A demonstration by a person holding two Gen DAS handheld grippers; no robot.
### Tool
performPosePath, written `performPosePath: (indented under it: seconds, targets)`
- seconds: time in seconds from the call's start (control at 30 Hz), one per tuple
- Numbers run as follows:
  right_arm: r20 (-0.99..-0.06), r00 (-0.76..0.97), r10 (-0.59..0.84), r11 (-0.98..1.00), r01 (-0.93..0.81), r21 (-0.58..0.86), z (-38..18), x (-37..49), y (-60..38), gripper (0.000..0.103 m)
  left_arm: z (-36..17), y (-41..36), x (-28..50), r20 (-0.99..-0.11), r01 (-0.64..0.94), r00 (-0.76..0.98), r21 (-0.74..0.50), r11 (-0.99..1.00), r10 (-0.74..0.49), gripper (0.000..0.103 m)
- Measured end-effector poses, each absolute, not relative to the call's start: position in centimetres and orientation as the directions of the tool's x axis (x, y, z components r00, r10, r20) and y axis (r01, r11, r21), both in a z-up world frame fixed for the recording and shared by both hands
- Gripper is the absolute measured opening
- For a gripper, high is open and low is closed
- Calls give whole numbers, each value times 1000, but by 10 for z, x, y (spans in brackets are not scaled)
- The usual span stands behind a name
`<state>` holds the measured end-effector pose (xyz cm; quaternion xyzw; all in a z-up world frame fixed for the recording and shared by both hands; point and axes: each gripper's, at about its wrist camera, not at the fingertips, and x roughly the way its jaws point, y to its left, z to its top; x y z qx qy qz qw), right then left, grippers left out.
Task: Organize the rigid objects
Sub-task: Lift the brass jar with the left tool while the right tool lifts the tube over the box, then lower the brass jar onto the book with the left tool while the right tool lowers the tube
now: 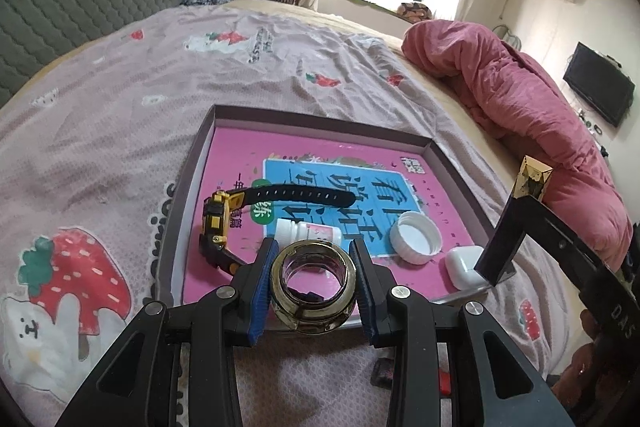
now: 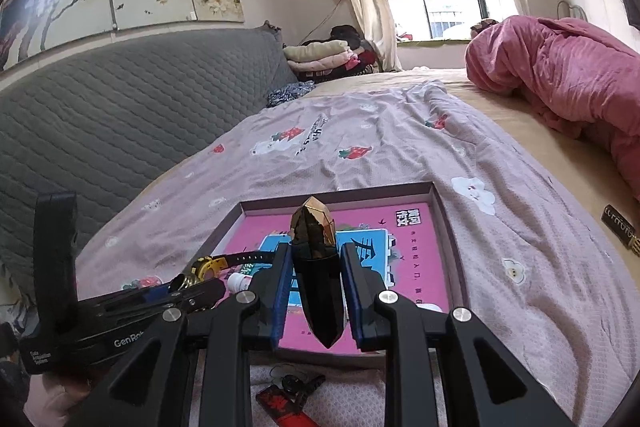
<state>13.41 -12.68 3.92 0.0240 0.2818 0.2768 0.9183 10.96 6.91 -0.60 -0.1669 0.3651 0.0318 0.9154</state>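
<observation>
In the tray [image 1: 188, 183] lie, left to right, watch [image 1: 218, 223], bottle [image 1: 308, 231], cap [image 1: 416, 237], earbud case [image 1: 466, 267]; keys [image 2: 292, 391] lie before it.

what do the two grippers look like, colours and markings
Both the left gripper and right gripper are matte black plastic with cut-out linkage arms, silver pivot screws and ribbed blue pads. White lettering marks their bodies. No cables or sleeves show.

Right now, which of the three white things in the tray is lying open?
The white cap: its hollow side faces up. The white bottle lies on its side, and the earbud case in the tray is closed.
</observation>
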Motion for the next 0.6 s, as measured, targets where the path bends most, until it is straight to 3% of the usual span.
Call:
performPosePath:
  seconds: [0.4,0.6]
  targets:
    - [-530,682,504,835,-541,99,30,133,-102,25,-16,70,124,-682,-165,728,-271,948,-68,37]
    - [-547,698,462,827,-562,-19,20,127,-86,25,-19,72,125,-685,-162,725,-268,950,-69,37]
